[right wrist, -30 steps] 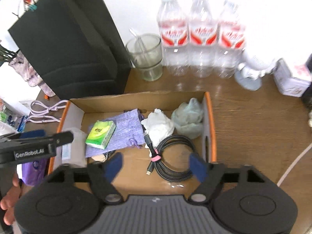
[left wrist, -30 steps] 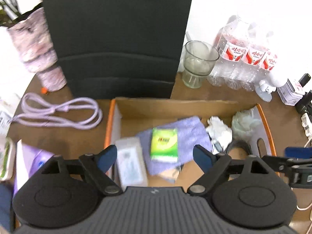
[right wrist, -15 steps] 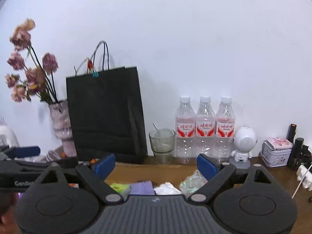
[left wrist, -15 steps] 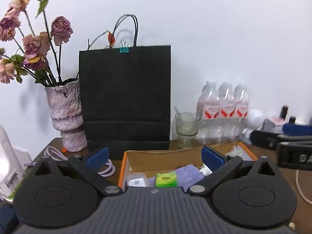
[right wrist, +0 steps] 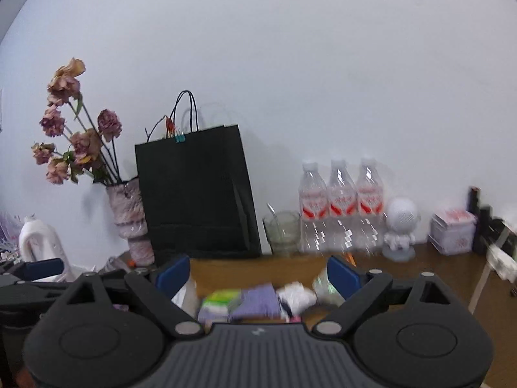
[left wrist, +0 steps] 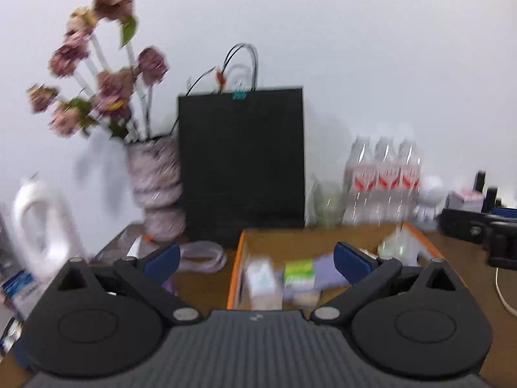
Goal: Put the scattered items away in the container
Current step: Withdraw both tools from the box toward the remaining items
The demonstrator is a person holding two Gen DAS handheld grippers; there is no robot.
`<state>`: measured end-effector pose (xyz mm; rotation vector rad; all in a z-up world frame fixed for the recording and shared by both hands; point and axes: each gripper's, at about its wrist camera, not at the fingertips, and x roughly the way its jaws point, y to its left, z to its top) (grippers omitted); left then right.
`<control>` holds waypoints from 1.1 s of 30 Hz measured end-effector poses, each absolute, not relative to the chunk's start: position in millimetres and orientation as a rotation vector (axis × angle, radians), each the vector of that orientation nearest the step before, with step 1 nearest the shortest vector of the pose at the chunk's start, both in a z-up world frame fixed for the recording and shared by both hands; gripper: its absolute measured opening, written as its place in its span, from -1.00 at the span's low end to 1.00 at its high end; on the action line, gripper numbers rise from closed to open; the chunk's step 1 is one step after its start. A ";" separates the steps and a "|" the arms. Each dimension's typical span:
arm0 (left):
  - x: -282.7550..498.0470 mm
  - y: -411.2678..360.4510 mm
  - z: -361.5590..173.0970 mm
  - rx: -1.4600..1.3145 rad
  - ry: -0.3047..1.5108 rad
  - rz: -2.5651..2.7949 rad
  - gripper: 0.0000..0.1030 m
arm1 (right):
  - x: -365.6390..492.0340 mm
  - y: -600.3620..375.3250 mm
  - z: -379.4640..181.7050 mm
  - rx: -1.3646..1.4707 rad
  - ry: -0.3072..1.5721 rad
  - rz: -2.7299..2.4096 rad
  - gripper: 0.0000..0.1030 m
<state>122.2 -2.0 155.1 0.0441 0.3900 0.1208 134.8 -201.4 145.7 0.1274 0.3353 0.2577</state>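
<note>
Both tools are hanging level above the wooden table (right wrist: 404, 278), nothing between their fingers. The left gripper (left wrist: 255, 258) is standing spread wide, and the right gripper (right wrist: 257, 274) is spread just as wide.

Just beyond the fingertips the cardboard box (left wrist: 310, 237) with its orange edges is sitting on the table, holding the gathered items: a green tissue pack (left wrist: 299, 271) lying on a purple cloth (right wrist: 258, 300), a pale clear packet (left wrist: 260, 279) at the box's left side, crumpled white paper (right wrist: 295, 296) further right. All of it is smeared by motion blur — the print on the packs cannot be read, and the near part of the box is hiding behind each gripper's body.

To the left of the box a coiled lilac cable (left wrist: 202, 255) is lying on the table, outside it.

Further back, against the white wall (right wrist: 290, 80), a black paper bag (right wrist: 197, 194) is standing upright, a vase of dried roses (right wrist: 129, 220) just beside it on the left. To the right a glass cup (right wrist: 281, 231), three water bottles (right wrist: 341, 207), a small white figure (right wrist: 400, 229) and a tin (right wrist: 452, 232) are lining up — the far right edge is too blurred to read.
</note>
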 end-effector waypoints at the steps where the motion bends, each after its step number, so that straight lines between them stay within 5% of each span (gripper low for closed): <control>1: 107.6 0.8 154.1 0.022 0.397 0.118 1.00 | 120.9 -203.5 142.0 0.131 0.351 0.244 0.78; 16: -114.7 -13.2 61.8 0.011 0.394 0.010 1.00 | -93.6 -225.0 38.7 0.110 0.392 0.263 0.84; 27: -96.9 -12.8 38.5 0.007 0.473 0.004 1.00 | -79.1 -232.7 23.8 0.107 0.450 0.227 0.83; 33: -59.1 -11.8 33.6 0.050 0.492 -0.010 0.99 | -41.0 -237.0 14.7 0.086 0.509 0.236 0.67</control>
